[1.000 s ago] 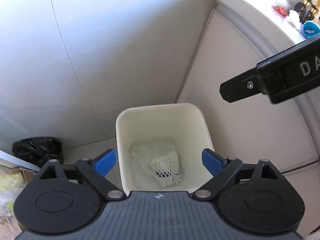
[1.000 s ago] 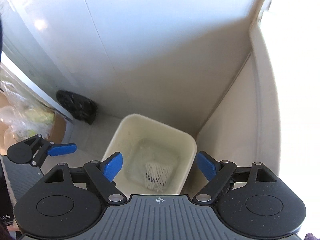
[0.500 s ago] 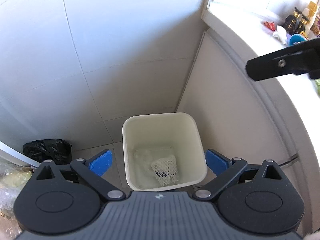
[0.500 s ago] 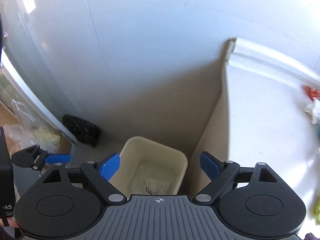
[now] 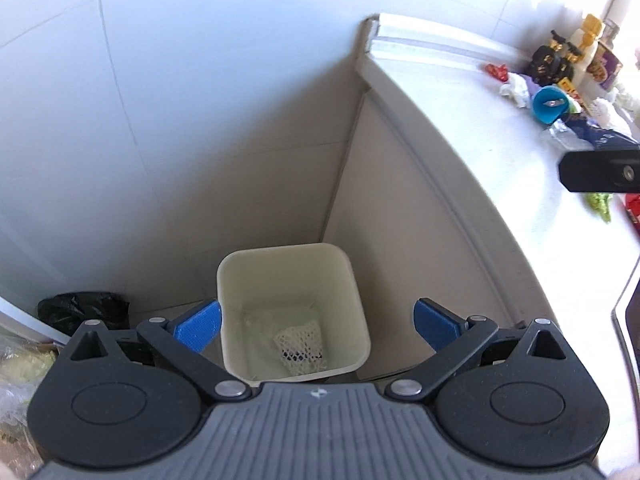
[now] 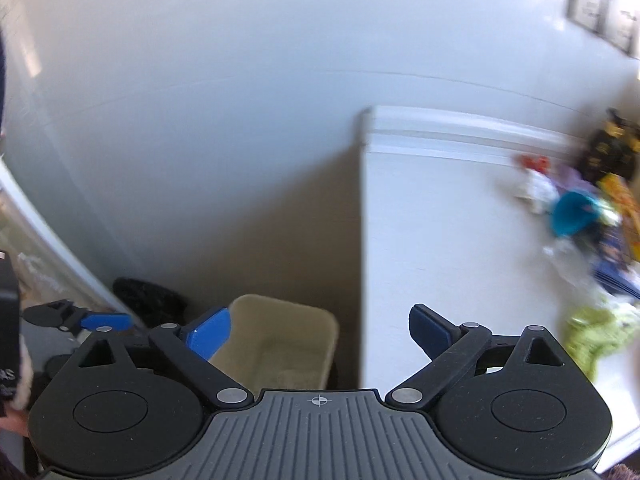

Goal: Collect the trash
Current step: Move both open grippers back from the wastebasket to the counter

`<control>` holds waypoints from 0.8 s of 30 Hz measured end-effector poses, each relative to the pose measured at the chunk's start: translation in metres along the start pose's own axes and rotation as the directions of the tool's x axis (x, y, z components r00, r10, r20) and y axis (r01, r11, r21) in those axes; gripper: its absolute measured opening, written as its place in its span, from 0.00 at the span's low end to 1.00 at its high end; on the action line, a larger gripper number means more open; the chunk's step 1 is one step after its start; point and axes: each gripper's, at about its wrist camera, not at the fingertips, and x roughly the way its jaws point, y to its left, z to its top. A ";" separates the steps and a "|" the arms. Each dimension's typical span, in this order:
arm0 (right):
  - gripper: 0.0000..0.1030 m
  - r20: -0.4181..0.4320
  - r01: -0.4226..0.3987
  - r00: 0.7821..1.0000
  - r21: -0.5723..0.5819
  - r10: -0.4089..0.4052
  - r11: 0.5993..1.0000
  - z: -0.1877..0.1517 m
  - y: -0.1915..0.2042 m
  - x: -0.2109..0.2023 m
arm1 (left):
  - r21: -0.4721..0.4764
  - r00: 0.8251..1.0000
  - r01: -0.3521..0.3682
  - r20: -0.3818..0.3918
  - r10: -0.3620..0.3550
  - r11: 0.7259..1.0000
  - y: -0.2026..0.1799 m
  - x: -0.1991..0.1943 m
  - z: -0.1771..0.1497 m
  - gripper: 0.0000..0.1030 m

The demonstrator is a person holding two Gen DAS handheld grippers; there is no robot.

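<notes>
A cream waste bin (image 5: 280, 254) stands on the floor in the corner beside the counter, with white mesh netting (image 5: 300, 346) lying in its bottom. My left gripper (image 5: 316, 326) hangs above the bin, open wide, with nothing between its blue pads. My right gripper (image 6: 320, 332) is higher and over the counter's left edge; its jaws are opening and hold nothing. Loose trash lies on the white counter (image 6: 440, 220): a green crumpled piece (image 6: 596, 336), a white wad (image 6: 536, 188) and a red wrapper (image 5: 496, 71). A black part of the right gripper (image 5: 600, 170) shows at the right edge of the left wrist view.
A blue cup (image 5: 550, 104) and dark bottles (image 5: 558, 58) stand at the back of the counter among the litter. A black bag (image 5: 84, 310) lies on the floor left of the bin. Clear plastic bags (image 5: 20, 368) fill the far left. White walls close the corner.
Both grippers have risen away from the bin, which looks smaller now. The right one swung right, bringing the counter and its litter into view. Both pairs of jaws spread wider.
</notes>
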 end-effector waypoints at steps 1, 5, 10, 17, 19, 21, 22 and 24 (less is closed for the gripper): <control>0.95 0.010 0.021 1.000 0.008 -0.021 1.000 -0.003 -0.006 -0.004 | 0.005 1.000 0.000 0.002 0.000 1.000 -0.003 -0.001 0.001 0.99; 0.95 0.044 0.086 0.995 0.051 -0.089 0.995 -0.016 -0.030 -0.017 | 0.037 1.000 0.008 0.014 -0.008 0.999 -0.017 -0.007 0.008 0.99; 0.95 0.069 0.140 0.986 0.132 -0.150 0.981 -0.031 -0.064 -0.034 | 0.091 0.999 0.021 0.038 -0.024 0.996 -0.038 -0.010 0.022 1.00; 0.95 0.080 0.245 0.961 0.208 -0.266 0.947 -0.051 -0.113 -0.056 | 0.166 0.995 0.057 0.075 -0.070 0.984 -0.075 -0.005 0.045 0.99; 0.95 0.082 0.262 0.954 0.234 -0.287 0.936 -0.055 -0.128 -0.063 | 0.191 0.993 0.065 0.085 -0.083 0.979 -0.088 -0.001 0.055 1.00; 0.95 0.084 0.276 0.948 0.261 -0.307 0.925 -0.057 -0.144 -0.069 | 0.220 0.991 0.071 0.097 -0.094 0.973 -0.100 0.001 0.065 0.99; 0.95 0.088 0.282 0.945 0.274 -0.316 0.919 -0.058 -0.152 -0.073 | 0.234 0.990 0.073 0.104 -0.099 0.970 -0.107 0.002 0.070 1.00; 0.95 0.096 0.288 0.940 0.297 -0.328 0.910 -0.057 -0.168 -0.076 | 0.259 0.986 0.077 0.120 -0.112 0.963 -0.119 0.004 0.080 1.00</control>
